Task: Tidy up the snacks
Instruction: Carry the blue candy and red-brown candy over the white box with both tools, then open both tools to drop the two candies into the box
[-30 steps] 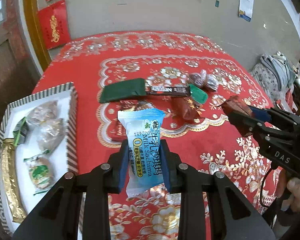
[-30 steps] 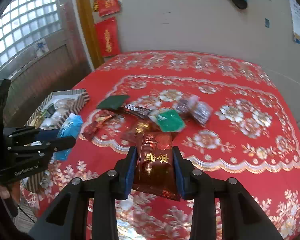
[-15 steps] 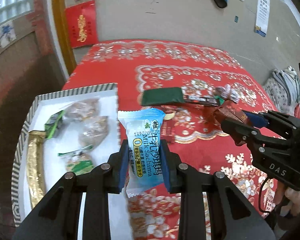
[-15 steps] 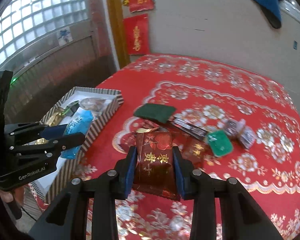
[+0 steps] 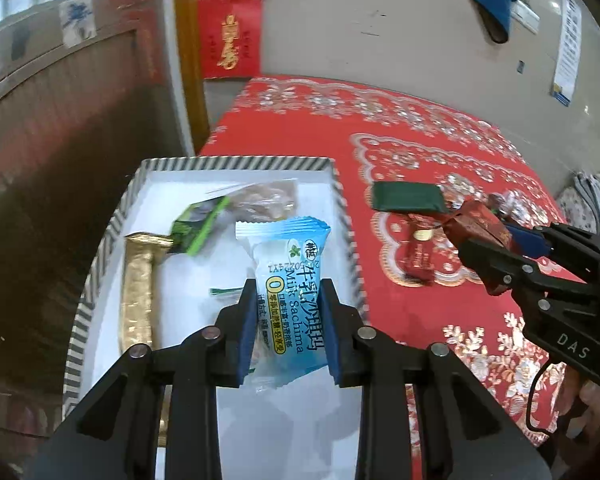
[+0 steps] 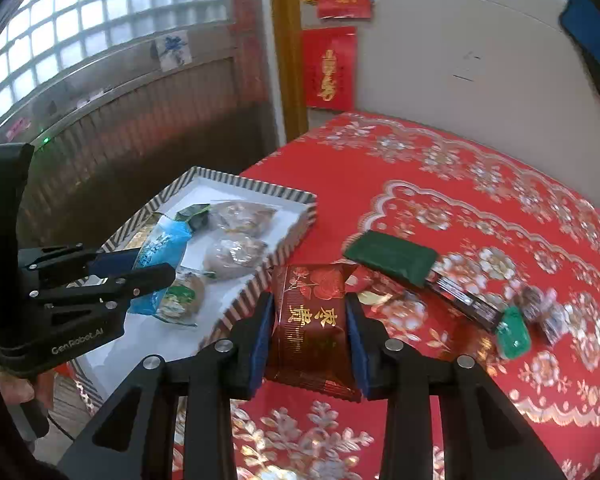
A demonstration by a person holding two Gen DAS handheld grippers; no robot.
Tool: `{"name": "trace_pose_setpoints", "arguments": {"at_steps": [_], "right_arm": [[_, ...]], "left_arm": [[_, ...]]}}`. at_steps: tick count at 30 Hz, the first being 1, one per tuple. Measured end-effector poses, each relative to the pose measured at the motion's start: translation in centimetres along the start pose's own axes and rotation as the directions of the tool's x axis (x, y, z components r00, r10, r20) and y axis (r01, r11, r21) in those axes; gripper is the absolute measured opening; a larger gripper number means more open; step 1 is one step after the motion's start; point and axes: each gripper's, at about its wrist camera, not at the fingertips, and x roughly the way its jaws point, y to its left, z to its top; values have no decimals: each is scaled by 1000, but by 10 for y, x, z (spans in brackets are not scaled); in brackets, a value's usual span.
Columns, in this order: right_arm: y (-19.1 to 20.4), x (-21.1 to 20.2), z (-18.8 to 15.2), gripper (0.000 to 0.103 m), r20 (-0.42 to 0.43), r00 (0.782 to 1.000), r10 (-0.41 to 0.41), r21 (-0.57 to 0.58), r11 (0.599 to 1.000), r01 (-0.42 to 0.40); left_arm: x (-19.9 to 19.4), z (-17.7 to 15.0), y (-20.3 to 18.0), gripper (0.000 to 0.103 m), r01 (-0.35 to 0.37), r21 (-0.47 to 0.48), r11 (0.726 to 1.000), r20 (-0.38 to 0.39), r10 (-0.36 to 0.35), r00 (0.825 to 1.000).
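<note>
The counter [image 6: 480, 184], under its red patterned cloth, carries a striped-rimmed tray [image 5: 346, 216] at its left edge. The left gripper [image 5: 288, 316] hangs over the tray's white floor, its fingers clamped on a blue Sachima packet [image 5: 290, 276]. The right gripper [image 6: 309, 320] hangs over the cloth just beside the tray's right rim, its fingers clamped on a dark red packet [image 6: 310, 320].

The step in hand looks like dropping both packets into the tray. To do it well, lower the blue packet onto bare white near the tray's front, clear of the gold bar [image 5: 140, 284] and the wrapped cakes, before parting the fingers. The red packet needs carrying over the striped rim first; released where it hangs, it would likely land on the cloth or straddle the rim.

The left view looks straight down into the tray and shows the gold bar along its left wall, which the right view mostly hides behind the left gripper [image 6: 156, 266]. The right view shows the snacks left on the cloth: a dark green packet [image 6: 392, 256], a long dark bar [image 6: 464, 300] and a small green sweet [image 6: 512, 332]. A few little wrapped pieces beyond are probably candies, too blurred to name.
</note>
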Motion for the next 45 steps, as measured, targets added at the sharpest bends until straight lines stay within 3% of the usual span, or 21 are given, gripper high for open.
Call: {"name": "trace_pose_setpoints", "arguments": {"at_steps": [19,32,34,37,45], "right_arm": [[78,72,31,35,-64,994,85,-107,990,-91],[94,115,31,39,-125,987,102,-95,989,-114],[91,109,33,40,-112,986,123,-79,988,-132],[88,98,36,53,-86,987,134,-67,988,-140],[69,59,32,66,-18,991,132,-46,990,-132]], "left_arm": [[14,-15,60,27,-69,-84,994,-35,66,997],[24,-20,76,27,-95,-118,988,-53,90,995],[25,-20,77,34,-102,-121,987,-57,95,994],[25,-19,77,66,-106,-127,986,-54,100,993],[14,-15,64,76,-134,-126,983,-21,132,991]]}}
